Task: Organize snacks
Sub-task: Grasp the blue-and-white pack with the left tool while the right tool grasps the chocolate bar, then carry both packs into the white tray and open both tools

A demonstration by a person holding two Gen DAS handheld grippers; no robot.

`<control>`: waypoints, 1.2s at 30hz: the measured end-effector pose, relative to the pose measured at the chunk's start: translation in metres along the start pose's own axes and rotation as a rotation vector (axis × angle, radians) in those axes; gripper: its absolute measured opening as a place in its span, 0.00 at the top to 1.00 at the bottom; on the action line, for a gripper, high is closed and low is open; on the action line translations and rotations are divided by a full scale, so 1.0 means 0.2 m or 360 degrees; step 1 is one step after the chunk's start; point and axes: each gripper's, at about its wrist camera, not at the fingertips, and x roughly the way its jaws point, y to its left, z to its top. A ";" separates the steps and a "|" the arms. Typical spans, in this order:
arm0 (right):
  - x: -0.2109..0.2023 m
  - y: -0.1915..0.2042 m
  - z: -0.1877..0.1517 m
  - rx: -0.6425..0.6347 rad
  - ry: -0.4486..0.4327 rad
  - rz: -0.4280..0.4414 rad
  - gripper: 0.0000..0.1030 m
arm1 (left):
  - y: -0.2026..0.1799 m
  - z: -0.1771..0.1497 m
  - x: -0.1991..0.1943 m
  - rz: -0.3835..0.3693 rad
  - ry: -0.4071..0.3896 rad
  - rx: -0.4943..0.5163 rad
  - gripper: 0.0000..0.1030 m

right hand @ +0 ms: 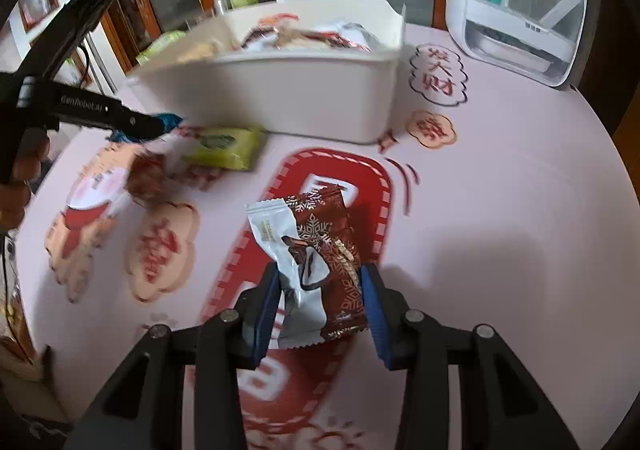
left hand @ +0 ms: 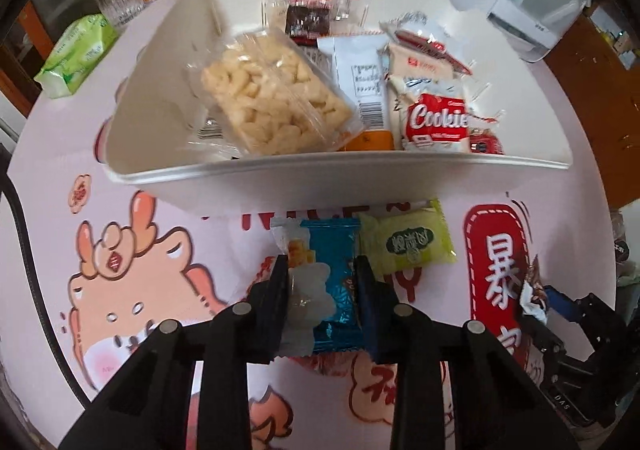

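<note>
The blue foil snack packet (left hand: 334,282) lies on the desk (left hand: 560,185) just in front of the white plastic bin (left hand: 280,169), pinched between the left gripper (left hand: 322,270) jaws. Lift it clear over the bin's near wall before letting go. The right gripper (right hand: 320,274) jaws clamp a crumpled red-and-white wrapper (right hand: 316,250), well short of the bin. The packet's underside is hidden, and the desk print under it is covered.

Soft daylight, fisheye warp, motion blur

"Cookie" stands in white script on a red-and-white packet (left hand: 438,121) in the bin (left hand: 280,173), at its four o'clock corner. "GenRobot.AI" is printed on the left gripper (right hand: 160,125) arm, at nine o'clock in the right wrist view.
</note>
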 end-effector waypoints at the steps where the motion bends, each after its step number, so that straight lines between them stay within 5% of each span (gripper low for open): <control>1: -0.01 0.02 0.01 0.0007 -0.0016 0.0005 0.61 | 0.00 -0.01 -0.03 -0.0008 -0.0009 0.0011 0.71; 13: -0.32 0.27 0.30 0.0088 -0.0371 0.0027 0.61 | -0.07 -0.06 -0.58 -0.0096 -0.0267 0.0235 0.71; 21: -0.48 0.29 0.67 0.0389 -0.0622 -0.0195 0.60 | -0.08 0.06 -0.88 -0.0058 -0.0512 0.0358 0.71; 31: -0.52 0.26 0.97 0.0513 -0.0798 -0.0350 0.60 | -0.10 0.38 -1.03 0.0038 -0.0722 0.0332 0.71; 36: -0.40 0.25 1.05 0.0515 -0.0752 -0.0400 0.60 | -0.09 0.55 -0.95 0.0064 -0.0728 0.0283 0.71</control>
